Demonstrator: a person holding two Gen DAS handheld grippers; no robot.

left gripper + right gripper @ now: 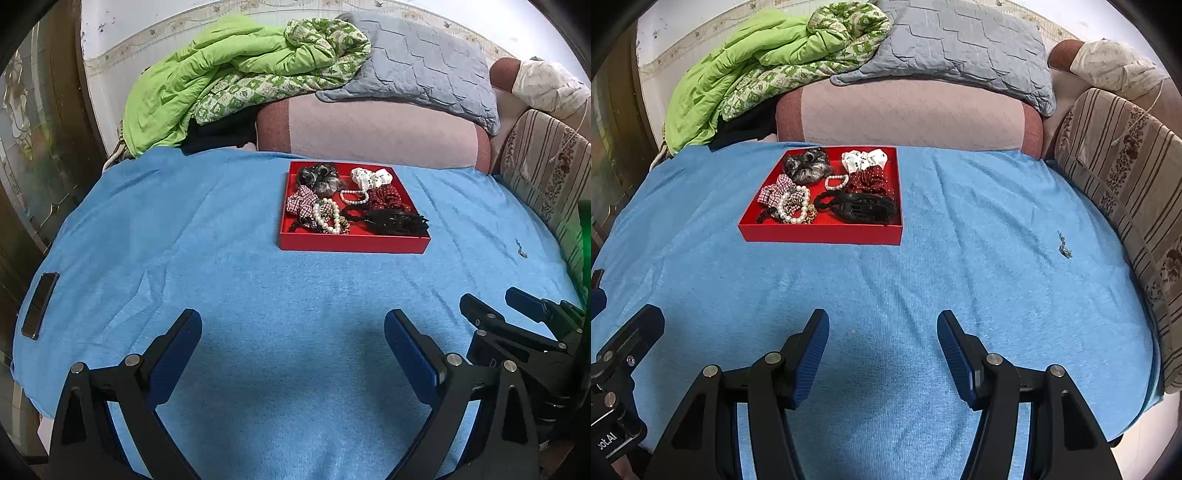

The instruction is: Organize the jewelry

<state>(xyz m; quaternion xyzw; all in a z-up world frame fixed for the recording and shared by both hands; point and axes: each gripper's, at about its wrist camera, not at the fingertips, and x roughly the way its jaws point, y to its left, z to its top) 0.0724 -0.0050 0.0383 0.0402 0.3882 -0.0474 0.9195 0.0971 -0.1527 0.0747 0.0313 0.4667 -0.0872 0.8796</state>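
Note:
A red tray [354, 244] [820, 234] sits on the blue blanket at the far middle of the bed. It holds several scrunchies, pearl bracelets [327, 218] [792, 208] and a black hair claw [397, 223] [864, 210]. A small metallic piece of jewelry [1064, 250] [521, 249] lies alone on the blanket to the right of the tray. My left gripper [293, 325] is open and empty, well short of the tray. My right gripper [882, 325] is open and empty, also near the bed's front; it shows at the right edge of the left wrist view [491, 299].
A blue blanket [258, 295] [960, 277] covers the bed. A green quilt [221, 74], a grey pillow [424, 62] and a pink bolster [369, 129] lie behind the tray. A striped cushion [1126, 177] borders the right. A phone [40, 304] lies at the left edge.

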